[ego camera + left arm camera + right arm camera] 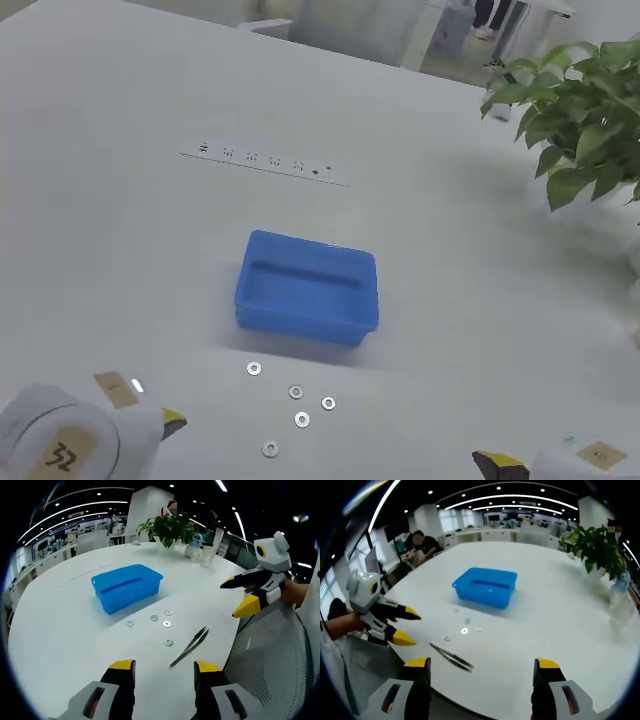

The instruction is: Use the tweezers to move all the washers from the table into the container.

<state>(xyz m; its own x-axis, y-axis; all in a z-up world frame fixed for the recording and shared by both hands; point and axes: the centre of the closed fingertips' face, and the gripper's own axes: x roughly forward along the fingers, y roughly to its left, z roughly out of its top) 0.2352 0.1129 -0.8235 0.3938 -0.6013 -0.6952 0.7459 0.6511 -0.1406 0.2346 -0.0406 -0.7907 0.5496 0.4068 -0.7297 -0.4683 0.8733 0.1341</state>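
Note:
A blue container [305, 285] stands in the middle of the white table [120, 230]. Several small steel washers [296, 392] lie scattered just in front of it, nearer to me. Metal tweezers [190, 646] lie flat on the table close to the front edge, beyond the washers [166, 624] from the container [127, 586]. My left gripper [165, 667] hovers open, short of the tweezers, nothing between its jaws. My right gripper [482, 664] is open too, above the table edge, with the tweezers [452, 657] just ahead. Both gripper tips, left [172, 420] and right [497, 463], peek in at the bottom.
A flush power strip [262, 162] sits in the table behind the container. A leafy plant [580, 110] stands at the far right, with bottles [200, 550] near it. A mesh chair [270, 655] is by the table edge. A person [422, 542] sits at a far desk.

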